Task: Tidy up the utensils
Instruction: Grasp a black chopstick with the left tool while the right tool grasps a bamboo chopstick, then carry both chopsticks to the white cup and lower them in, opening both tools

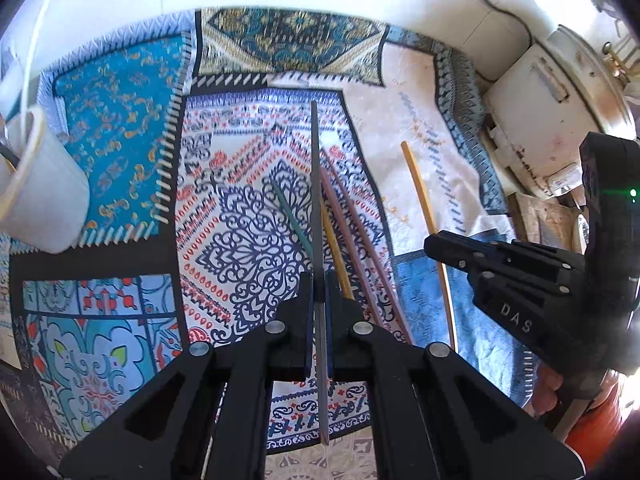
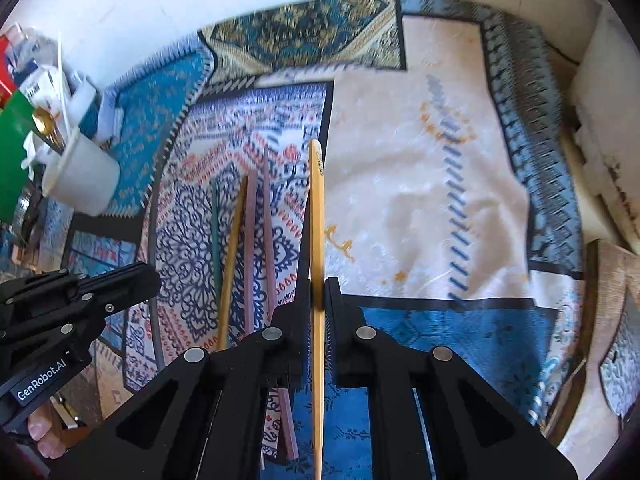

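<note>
The white cup [image 2: 82, 178] holds a gold spoon [image 2: 47, 126], seen only from the right wrist. The left gripper [image 1: 319, 300] pinches a grey chopstick [image 1: 316, 200]; the right gripper [image 2: 318, 300] pinches a yellow chopstick [image 2: 317, 220].

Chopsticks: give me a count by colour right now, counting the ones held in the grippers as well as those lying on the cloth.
Grey: 1, in the left gripper, grey chopstick
Yellow: 2, held yellow chopstick in the right gripper, loose yellow chopstick on the cloth
Pink: 2, pink chopsticks on the cloth
Green: 1, green chopstick on the cloth
Total: 6
</note>
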